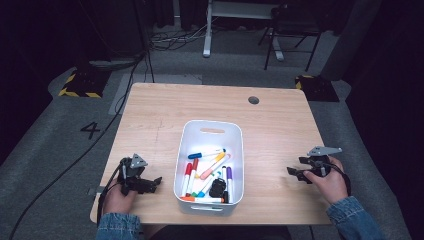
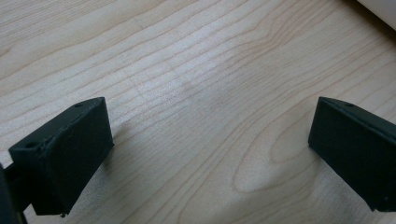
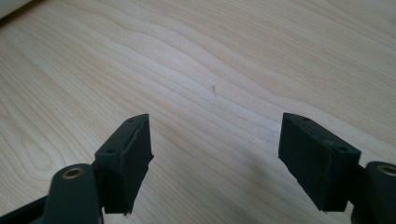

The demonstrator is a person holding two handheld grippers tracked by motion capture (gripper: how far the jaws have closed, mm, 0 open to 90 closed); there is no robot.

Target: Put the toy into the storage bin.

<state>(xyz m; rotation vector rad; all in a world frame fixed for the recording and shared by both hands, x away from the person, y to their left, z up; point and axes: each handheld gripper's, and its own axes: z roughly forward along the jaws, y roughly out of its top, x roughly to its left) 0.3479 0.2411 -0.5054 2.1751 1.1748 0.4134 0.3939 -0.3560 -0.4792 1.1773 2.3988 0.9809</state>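
jaws wide apart on both, nothing btwn. left gripper (image 1: 150, 184) & right gripper (image 1: 296, 172) low over table (image 1: 150, 115), either side of bin (image 1: 210, 131). pens (image 1: 206, 172) lying in bin, untouched.

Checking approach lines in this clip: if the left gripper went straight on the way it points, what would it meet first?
Probably the white bin. The left gripper, open, points right across bare table toward the bin's near wall, whose edge shows at the top right of the left gripper view. Depth is hard to judge.
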